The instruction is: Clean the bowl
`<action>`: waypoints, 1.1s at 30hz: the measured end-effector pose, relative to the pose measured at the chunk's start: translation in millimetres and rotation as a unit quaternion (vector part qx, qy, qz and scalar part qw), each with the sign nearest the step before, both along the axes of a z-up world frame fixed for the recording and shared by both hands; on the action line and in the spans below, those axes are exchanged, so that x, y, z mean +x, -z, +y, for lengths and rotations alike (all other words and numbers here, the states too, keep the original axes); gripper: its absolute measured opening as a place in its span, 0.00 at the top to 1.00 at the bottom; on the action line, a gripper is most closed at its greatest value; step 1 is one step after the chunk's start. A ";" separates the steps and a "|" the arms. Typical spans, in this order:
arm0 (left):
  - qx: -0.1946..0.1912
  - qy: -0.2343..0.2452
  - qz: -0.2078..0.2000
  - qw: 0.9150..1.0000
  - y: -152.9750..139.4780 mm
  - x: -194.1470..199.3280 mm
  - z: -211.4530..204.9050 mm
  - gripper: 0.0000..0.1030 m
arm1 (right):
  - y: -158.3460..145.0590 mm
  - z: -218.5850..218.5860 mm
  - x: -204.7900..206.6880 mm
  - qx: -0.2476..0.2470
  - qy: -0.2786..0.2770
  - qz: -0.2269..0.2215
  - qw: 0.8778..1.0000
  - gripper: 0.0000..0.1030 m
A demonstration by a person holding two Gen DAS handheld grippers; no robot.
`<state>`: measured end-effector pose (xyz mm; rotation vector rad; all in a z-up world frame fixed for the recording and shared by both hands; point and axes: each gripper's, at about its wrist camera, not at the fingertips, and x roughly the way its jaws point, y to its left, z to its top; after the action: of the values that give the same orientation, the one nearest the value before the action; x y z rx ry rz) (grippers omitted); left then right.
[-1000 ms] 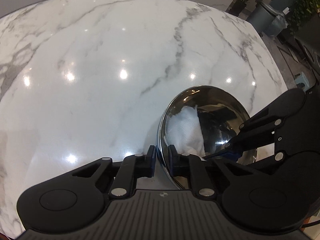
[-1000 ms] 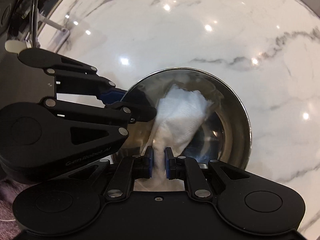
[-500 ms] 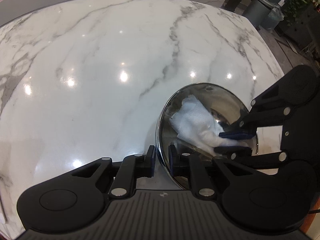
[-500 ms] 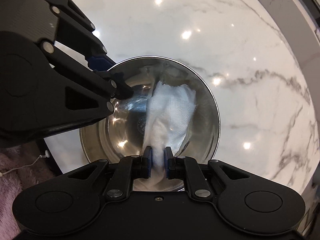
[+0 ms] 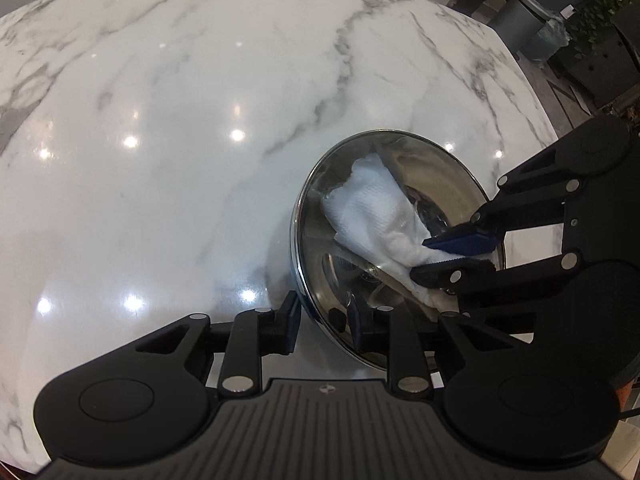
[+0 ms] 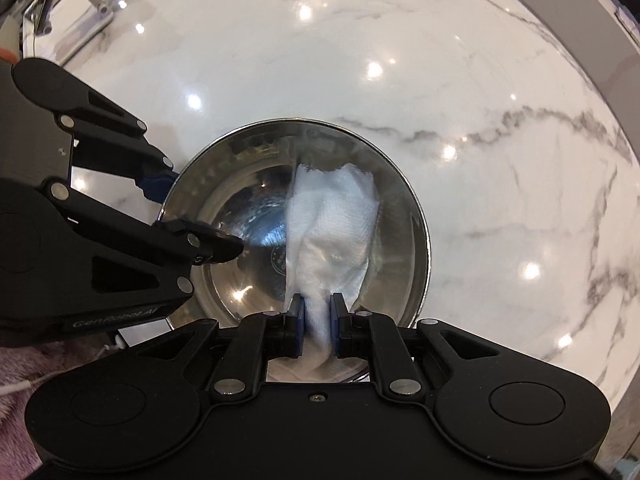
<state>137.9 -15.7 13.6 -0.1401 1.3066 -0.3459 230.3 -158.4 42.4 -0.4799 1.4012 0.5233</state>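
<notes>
A glossy white marble bench point(image 5: 200, 160) is seen; a steel bowl point(image 6: 408, 200) is set on it, below the right gripper point(image 6: 316, 316).

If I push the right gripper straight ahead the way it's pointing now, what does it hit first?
Most likely the white paper towel that the right gripper is clamping, pressed onto the inner wall of the steel bowl just beyond. It points down into the bowl, so there is little free travel; exact depth is unclear.
</notes>
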 end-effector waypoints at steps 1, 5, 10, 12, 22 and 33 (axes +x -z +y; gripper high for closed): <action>0.000 -0.001 0.000 1.000 0.0 0.2 0.5 0.80 | 0.3 -1.6 0.9 0.006 0.004 0.003 1.000 0.89; 0.006 -0.005 -0.001 1.000 -1.1 -0.3 0.4 0.83 | 1.3 -12.5 7.3 0.052 0.030 0.026 0.998 0.89; 0.001 -0.013 0.004 1.000 -0.9 1.1 6.2 0.86 | 6.2 -35.4 17.3 0.134 0.073 0.070 0.986 0.89; 0.002 -0.010 0.004 1.000 -1.1 1.0 6.1 0.86 | 9.1 -43.9 20.4 0.160 0.085 0.085 0.980 0.89; 0.022 0.013 -0.007 1.000 -4.5 1.7 0.3 0.86 | -3.7 -5.4 0.5 0.057 -0.024 0.026 0.998 0.90; 0.034 0.022 -0.011 0.999 -5.6 2.1 -5.0 0.86 | -6.6 0.1 -15.8 -0.062 -0.126 -0.070 0.988 0.90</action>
<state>139.9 -20.7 19.3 -0.0503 1.2988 -0.3403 214.4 -158.3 49.0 -0.7874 1.2495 0.5968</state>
